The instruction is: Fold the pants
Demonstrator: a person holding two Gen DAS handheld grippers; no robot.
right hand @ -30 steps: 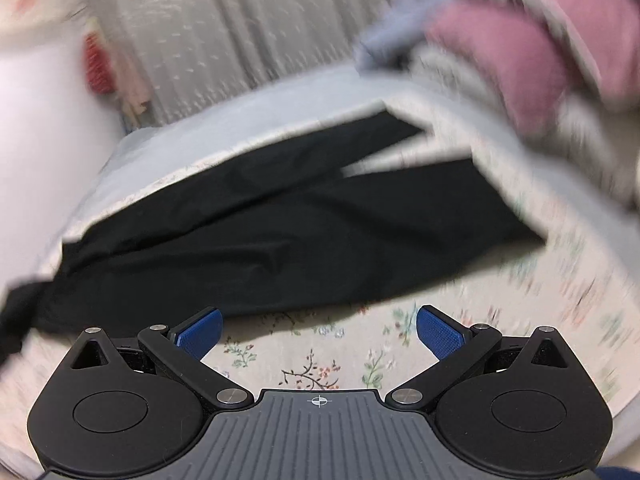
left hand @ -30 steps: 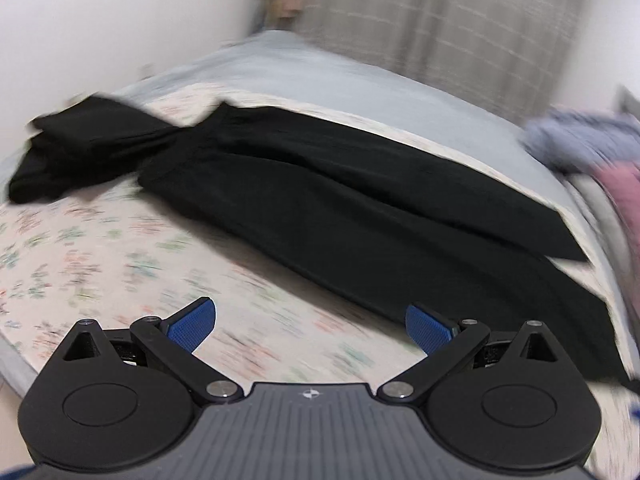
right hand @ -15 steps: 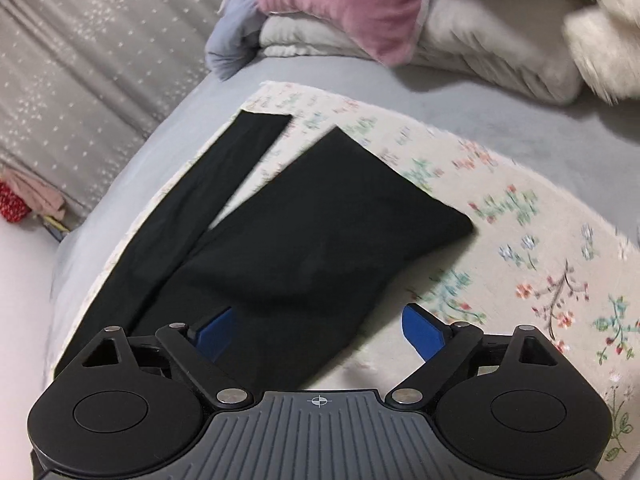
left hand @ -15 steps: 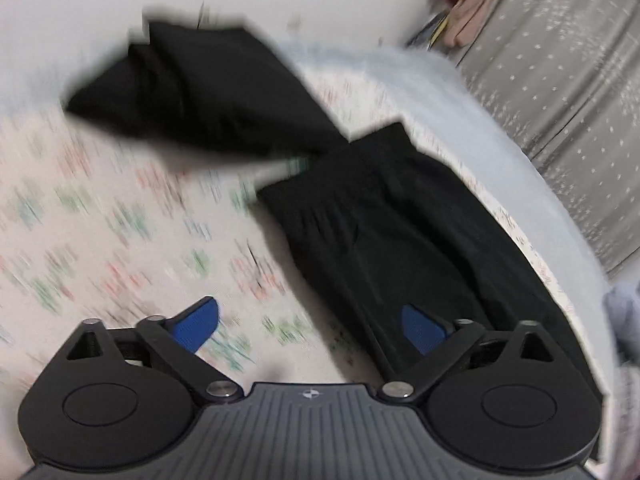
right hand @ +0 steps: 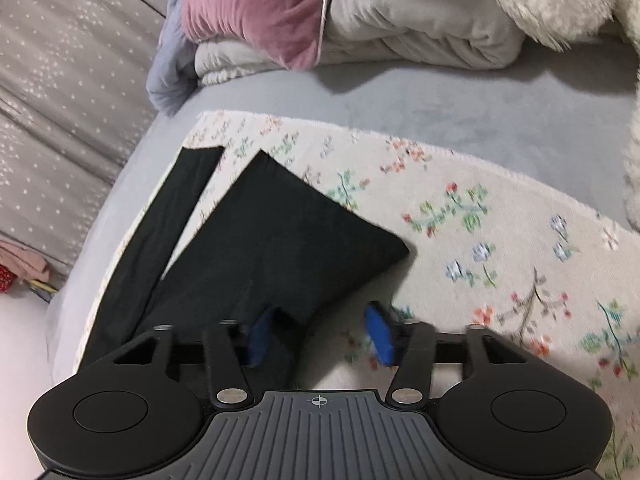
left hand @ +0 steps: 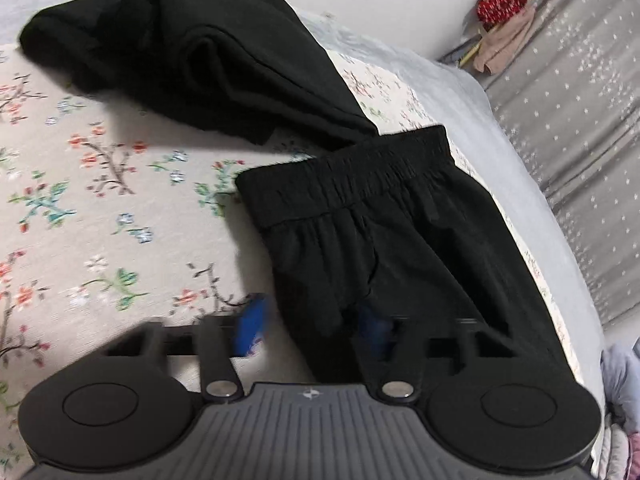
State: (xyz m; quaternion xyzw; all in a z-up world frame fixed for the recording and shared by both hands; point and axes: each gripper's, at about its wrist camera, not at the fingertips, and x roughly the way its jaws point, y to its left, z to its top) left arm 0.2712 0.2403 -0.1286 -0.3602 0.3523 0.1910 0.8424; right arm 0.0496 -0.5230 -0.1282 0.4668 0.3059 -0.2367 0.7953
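Black pants (left hand: pixel 392 240) lie flat on a floral sheet (left hand: pixel 100 208) on the bed, waistband toward a second dark garment (left hand: pixel 208 56), legs toward a pink pillow (right hand: pixel 256 12). Left gripper (left hand: pixel 312 330): jaws closing astride the near side edge below the waistband. Right gripper (right hand: pixel 320 336): jaws closing astride the near leg's edge. Neither visibly pinches cloth yet.

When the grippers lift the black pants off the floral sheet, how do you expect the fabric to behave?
The black pants look thin and lie flat, so they will probably hang limp. The gathered waistband seems thicker and may sag less.
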